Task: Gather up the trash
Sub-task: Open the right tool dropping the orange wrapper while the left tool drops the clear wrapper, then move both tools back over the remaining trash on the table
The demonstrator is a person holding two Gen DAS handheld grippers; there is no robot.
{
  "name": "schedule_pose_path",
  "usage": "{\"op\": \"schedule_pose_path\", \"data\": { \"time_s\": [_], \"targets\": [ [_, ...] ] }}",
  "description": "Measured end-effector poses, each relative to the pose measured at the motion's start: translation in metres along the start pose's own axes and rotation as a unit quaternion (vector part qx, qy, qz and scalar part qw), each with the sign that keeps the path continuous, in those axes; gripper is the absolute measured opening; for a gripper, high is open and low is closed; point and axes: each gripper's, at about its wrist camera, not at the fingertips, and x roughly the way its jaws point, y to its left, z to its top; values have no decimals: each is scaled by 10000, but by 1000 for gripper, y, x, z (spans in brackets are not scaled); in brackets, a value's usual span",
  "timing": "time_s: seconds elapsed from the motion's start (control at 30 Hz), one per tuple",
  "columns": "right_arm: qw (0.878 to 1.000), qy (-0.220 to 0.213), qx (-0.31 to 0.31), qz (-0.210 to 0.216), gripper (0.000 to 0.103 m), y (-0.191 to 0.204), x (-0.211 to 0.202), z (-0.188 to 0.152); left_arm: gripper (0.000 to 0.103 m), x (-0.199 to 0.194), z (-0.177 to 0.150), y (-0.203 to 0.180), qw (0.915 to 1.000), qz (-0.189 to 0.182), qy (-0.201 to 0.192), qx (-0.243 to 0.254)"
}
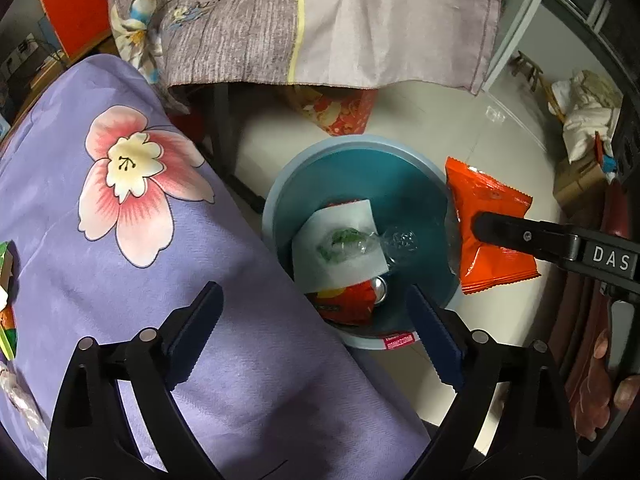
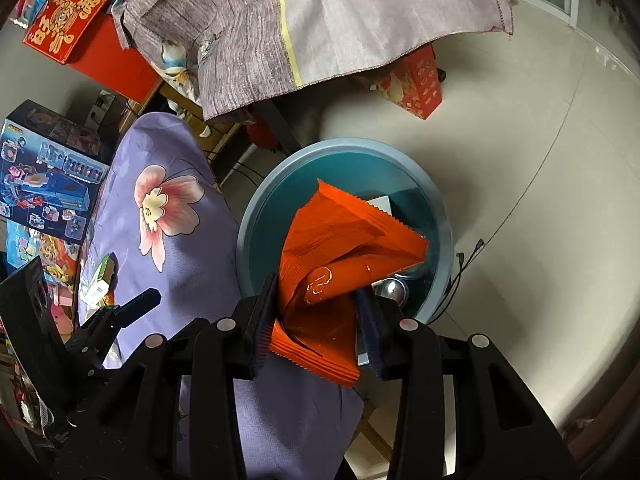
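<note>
A round teal bin [image 1: 424, 184] stands on the floor beside the purple-clothed table; it also shows in the right wrist view [image 2: 340, 160]. Inside it lie a white tissue [image 1: 340, 240], clear plastic wrap [image 1: 400, 240], a red wrapper [image 1: 348, 300] and a silver can [image 1: 380, 290]. My right gripper [image 2: 316, 312] is shut on an orange snack packet [image 2: 340, 248] and holds it above the bin's rim; the packet also shows in the left wrist view [image 1: 488, 216]. My left gripper [image 1: 316, 328] is open and empty, over the table edge next to the bin.
The table carries a purple flowered cloth [image 1: 120, 200] with small wrappers at its left edge [image 1: 6, 320]. A grey cloth-covered table [image 1: 320, 20] stands behind, with a red box [image 2: 412, 80] under it. Toy boxes [image 2: 44, 172] sit at left. Pale tiled floor [image 2: 540, 160] lies to the right.
</note>
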Motion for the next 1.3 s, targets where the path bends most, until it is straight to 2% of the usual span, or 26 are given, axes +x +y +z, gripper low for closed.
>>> {"op": "schedule_pose_path", "data": {
  "time_s": [0.37,0.53,0.57,0.6,0.67,0.73,0.87,1.1,1.3],
  "targets": [
    [9995,128,-282,0,38,19,14,6,96,-8,-5,14,9997,144,-104,-161],
    [9983,263,-526,42,50,36,25,7,96,-11,-8,23,9994,165,-112,-273],
    [9981,289,-542,76,61,39,26,6,96,-12,-9,25,9993,168,-115,-299],
    [9981,280,-545,97,67,41,26,5,96,-13,-10,27,9993,165,-119,-318],
    [9979,277,-580,90,68,44,26,4,97,-16,-13,30,9991,160,-140,-369],
    [9981,299,-536,100,74,45,25,2,97,-19,-16,33,9989,172,-151,-413],
    [9985,311,-456,38,75,44,21,-2,97,-24,-23,38,9986,179,-170,-458],
    [9988,347,-327,-76,86,49,17,-9,98,-37,-38,47,9982,173,-227,-532],
    [9980,423,-431,-187,88,63,18,-22,98,-49,-52,60,9975,161,-285,-627]
  ]
}}
